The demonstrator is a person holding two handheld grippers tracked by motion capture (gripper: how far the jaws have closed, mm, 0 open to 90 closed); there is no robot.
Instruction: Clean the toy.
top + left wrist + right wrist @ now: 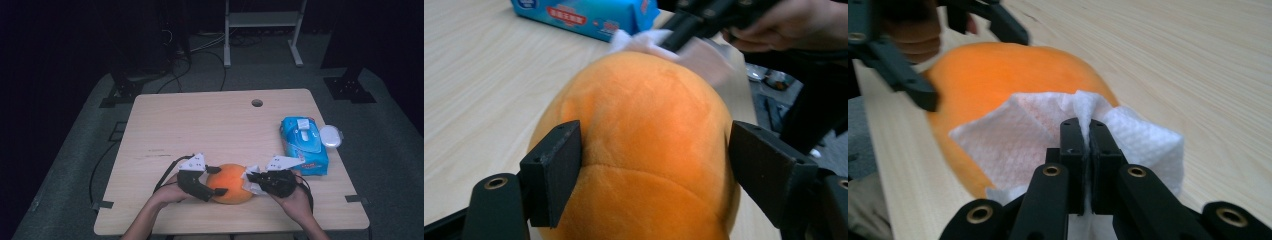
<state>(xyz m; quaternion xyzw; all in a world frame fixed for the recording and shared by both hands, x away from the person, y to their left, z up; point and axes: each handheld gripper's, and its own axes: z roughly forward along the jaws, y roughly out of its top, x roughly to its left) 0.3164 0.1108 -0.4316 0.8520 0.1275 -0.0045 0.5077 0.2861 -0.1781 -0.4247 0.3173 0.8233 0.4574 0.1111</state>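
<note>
The orange plush ball (231, 183) lies near the front edge of the wooden table (200, 125), a little right of its middle, with only a narrow strip of bare wood between the ball and that edge. Behind the ball the tabletop runs open all the way to the far edge, where a small round hole (257, 103) sits. Left of the ball the wood is likewise free.

The left gripper (214, 181) comes at the ball from its left side and clasps it, one pad on the far flank and one on the near flank. The right gripper (251, 181) meets the ball from its right side, jaws clenched on a white wipe (252, 178) that is pressed against the plush.

Right of the ball and a little farther back lies a blue wipe pack (304, 144), its white lid (330, 136) swung open toward the table's right edge (this is the nearest thing crowding the right hand). The pack is close to the right gripper but apart from the ball.

The left gripper view shows both pads (553, 172) sunk into the ball's sides across a seam, with the wipe (696, 52) on the ball's far end. The right gripper view shows the wipe (1023, 145) pinched at a fold, spread over the ball (983, 80).
</note>
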